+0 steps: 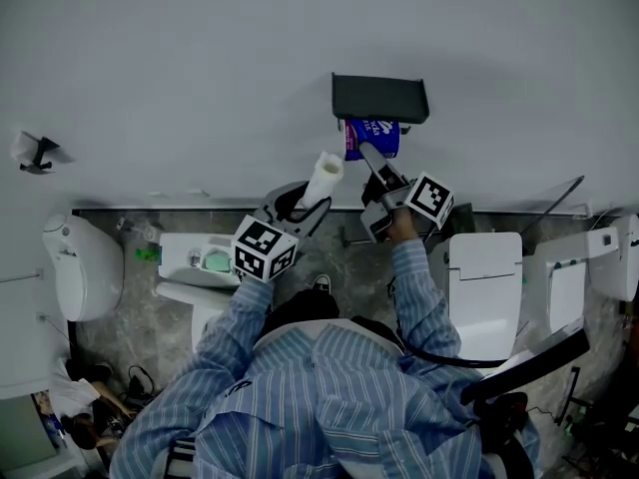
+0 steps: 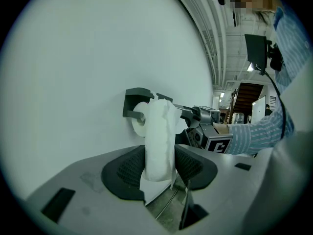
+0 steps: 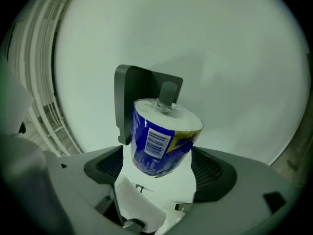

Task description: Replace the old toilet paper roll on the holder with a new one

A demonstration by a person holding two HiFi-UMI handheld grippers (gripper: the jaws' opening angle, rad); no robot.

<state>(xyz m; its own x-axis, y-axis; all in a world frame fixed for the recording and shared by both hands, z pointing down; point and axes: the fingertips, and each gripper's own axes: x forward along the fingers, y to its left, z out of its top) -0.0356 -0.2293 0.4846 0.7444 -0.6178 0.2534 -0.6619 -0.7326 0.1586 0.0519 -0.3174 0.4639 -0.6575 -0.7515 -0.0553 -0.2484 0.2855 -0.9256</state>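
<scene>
Two rolls: left gripper (image 2: 159,169) clamps white roll (image 2: 159,133), right gripper (image 3: 159,171) blue roll (image 3: 157,143).

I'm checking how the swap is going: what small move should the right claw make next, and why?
Probably slide the blue-wrapped roll further onto the peg of the holder. The right claw grips it, and the peg seems only just inside its core. The left claw holds the old roll aside.

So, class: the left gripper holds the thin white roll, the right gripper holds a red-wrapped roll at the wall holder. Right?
Blue, not red: the right gripper view shows the right gripper holding a blue-wrapped roll at the wall holder. The left gripper does hold the thin white roll.
</scene>
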